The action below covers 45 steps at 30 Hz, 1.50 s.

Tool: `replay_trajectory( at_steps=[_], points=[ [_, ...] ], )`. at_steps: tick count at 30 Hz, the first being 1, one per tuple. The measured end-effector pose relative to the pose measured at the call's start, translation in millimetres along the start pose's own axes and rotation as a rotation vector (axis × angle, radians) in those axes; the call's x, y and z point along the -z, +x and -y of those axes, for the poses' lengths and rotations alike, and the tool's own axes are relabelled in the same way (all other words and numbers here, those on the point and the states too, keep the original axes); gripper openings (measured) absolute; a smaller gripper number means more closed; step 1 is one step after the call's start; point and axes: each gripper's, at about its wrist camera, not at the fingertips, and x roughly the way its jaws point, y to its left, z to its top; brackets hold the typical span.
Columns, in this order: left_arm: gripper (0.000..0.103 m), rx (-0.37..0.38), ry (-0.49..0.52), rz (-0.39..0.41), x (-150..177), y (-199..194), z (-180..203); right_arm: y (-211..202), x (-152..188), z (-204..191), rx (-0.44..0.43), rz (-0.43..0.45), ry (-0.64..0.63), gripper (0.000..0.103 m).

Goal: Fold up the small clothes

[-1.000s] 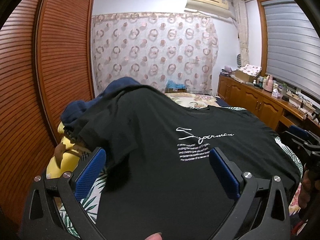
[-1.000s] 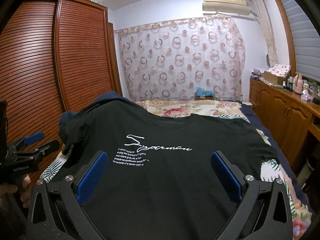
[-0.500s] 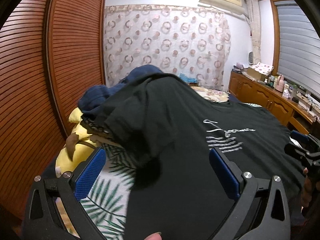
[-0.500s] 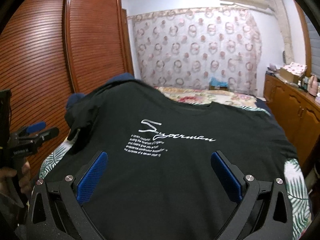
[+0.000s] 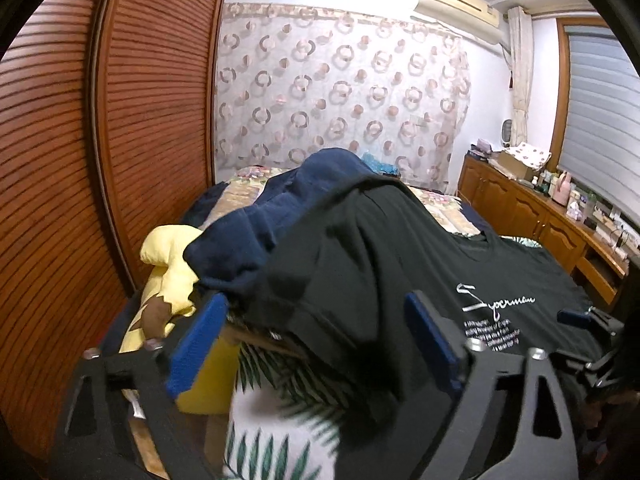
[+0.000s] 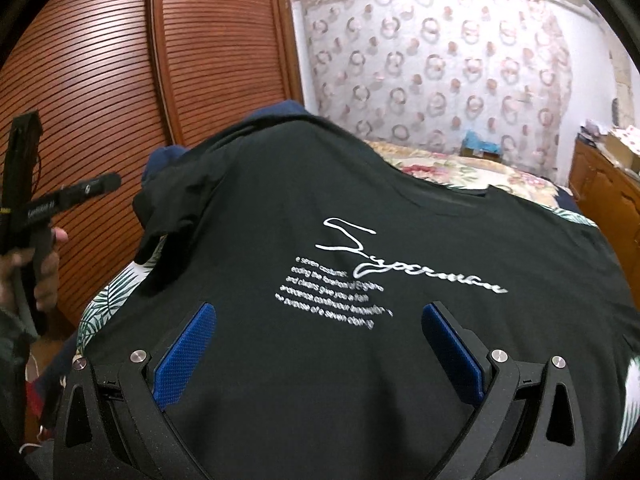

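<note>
Along the left wall runs a louvred wooden wardrobe [image 5: 80, 160], and at its foot, on the bed's near-left corner, lies a yellow plush toy [image 5: 168, 268] with a brown patch. A navy garment [image 5: 280, 216] is heaped over it, touching it from above. Seen from my left wrist, my left gripper [image 5: 316, 336] has its blue pads [image 5: 196, 344] spread wide with nothing between them; the left pad sits in front of the plush and the right pad in front of the black T-shirt [image 5: 400, 280]. The gripper is tilted, its left side lower than its right, and it hangs over the palm-leaf bedsheet [image 5: 280, 420] at the shirt's left sleeve. From my right wrist I see my left hand [image 6: 36, 272] wrapped round that gripper's handle at the far left of the picture, beside the wardrobe.

That black T-shirt [image 6: 340, 200] is spread front-up over the bed, its left side humped up over the navy heap, its white script lettering [image 6: 400, 256] reading toward me. My right gripper [image 6: 320, 344] hovers level over the shirt's lower middle, pads [image 6: 452, 356] wide apart and gripping nothing. Whether they touch the cloth I cannot tell.

Farther right, a wooden sideboard [image 5: 540, 216] lines the wall, its top crowded with bottles and an open cardboard box [image 5: 516, 160] whose contents I cannot make out.
</note>
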Motion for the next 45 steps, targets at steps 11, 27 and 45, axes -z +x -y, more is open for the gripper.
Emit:
replay_trajectory(
  at_steps=[11,27,45],
  points=[
    [0.036,0.030,-0.082,-0.090,-3.8,47.6,-30.4,44.2,-32.6,19.8,-0.068,-0.042,-0.024,0.103],
    [0.006,-0.016,-0.012,-0.152,0.4,53.1,-32.6,67.7,-34.1,11.8,-0.108,-0.070,-0.024,0.103],
    [0.003,0.118,0.165,0.024,-90.7,21.9,34.7,56.4,-27.5,15.1,-0.086,-0.037,0.013,0.103]
  ],
)
